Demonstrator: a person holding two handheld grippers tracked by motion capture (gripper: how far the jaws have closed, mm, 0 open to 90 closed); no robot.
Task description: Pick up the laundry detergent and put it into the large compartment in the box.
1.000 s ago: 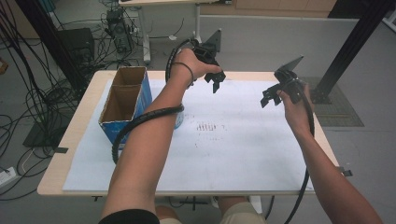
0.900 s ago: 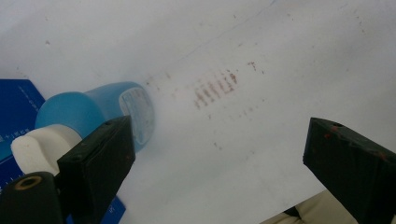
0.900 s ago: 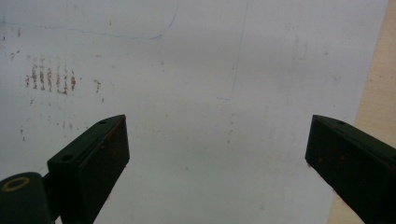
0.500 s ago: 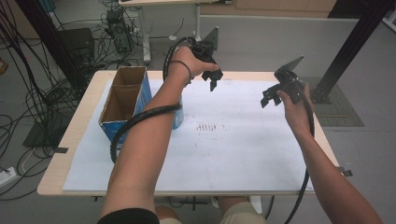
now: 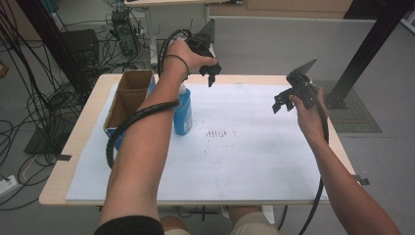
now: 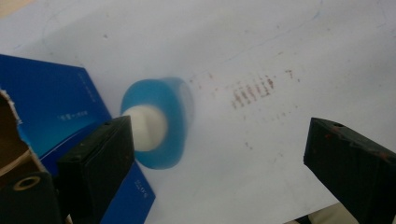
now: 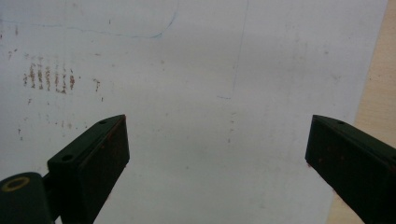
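A blue bottle with a white cap stands upright on the white sheet, right beside a blue cardboard box. My left gripper hovers well above the table's far edge, open and empty. From the left gripper view I look down on the bottle and its white cap, with the box at the left. My right gripper is held up over the right side of the sheet, open, with bare sheet between its jaws.
The box is open at the top and shows a brown inside. A patch of brown smudges marks the middle of the sheet. The wooden table edge runs along the right. Cables and equipment lie on the floor at the left.
My left gripper has moved up and toward the table's far edge, away from the bottle. The right hand has stayed where it was.
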